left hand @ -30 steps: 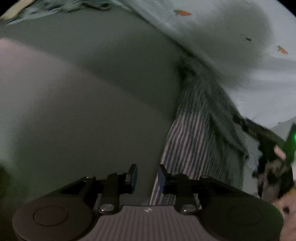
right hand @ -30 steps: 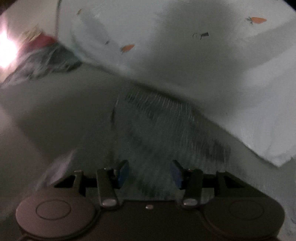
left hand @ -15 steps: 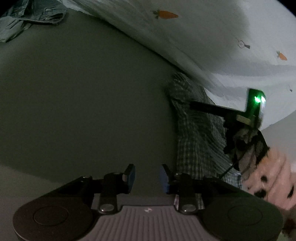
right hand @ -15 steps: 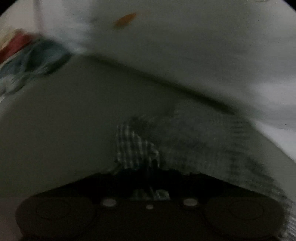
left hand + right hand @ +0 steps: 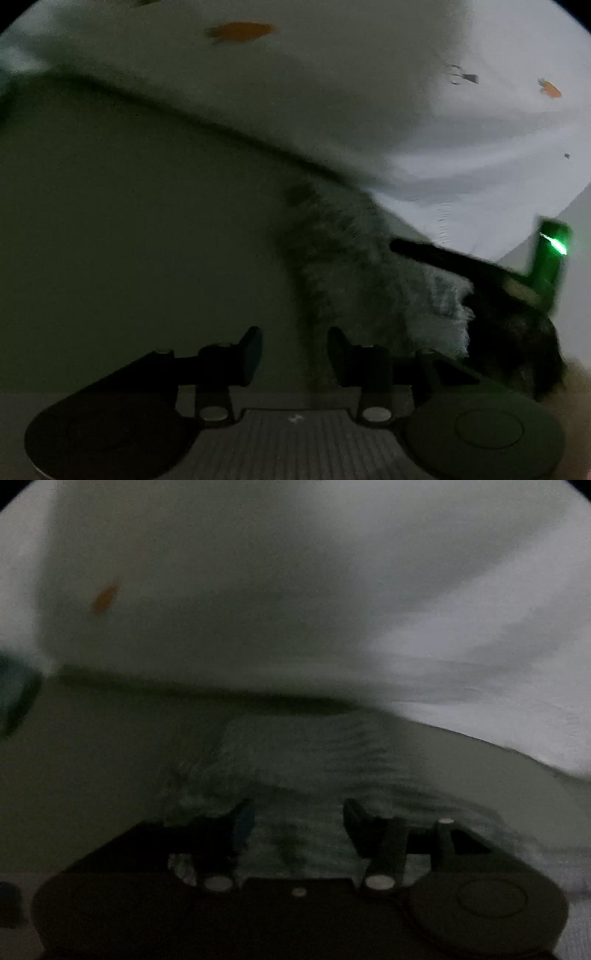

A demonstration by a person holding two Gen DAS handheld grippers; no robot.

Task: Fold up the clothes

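Observation:
A checked garment (image 5: 351, 273) lies bunched on the grey-green sheet (image 5: 129, 221), against the edge of a white quilt. My left gripper (image 5: 295, 354) hovers just left of the garment's near edge. Its jaws are opening and nothing is between them. In the right wrist view the garment (image 5: 314, 760) spreads under my right gripper (image 5: 297, 819). Those jaws are opening too; cloth lies below the gap and the pads do not press on it. One of the right gripper's fingers (image 5: 424, 253) reaches over the garment, with its green light (image 5: 550, 251) behind. Both views are dim and blurred.
The white quilt (image 5: 332, 92) with small carrot prints rises along the far side of the sheet and fills the top of the right wrist view (image 5: 295, 590). A bluish heap of other cloth (image 5: 14, 698) shows at the far left. A fluffy sleeve (image 5: 578, 380) is at the right edge.
The right gripper was shut on the checked cloth half a second ago and has let it go. The left gripper moved closer to the quilt and the garment, and its jaws widened.

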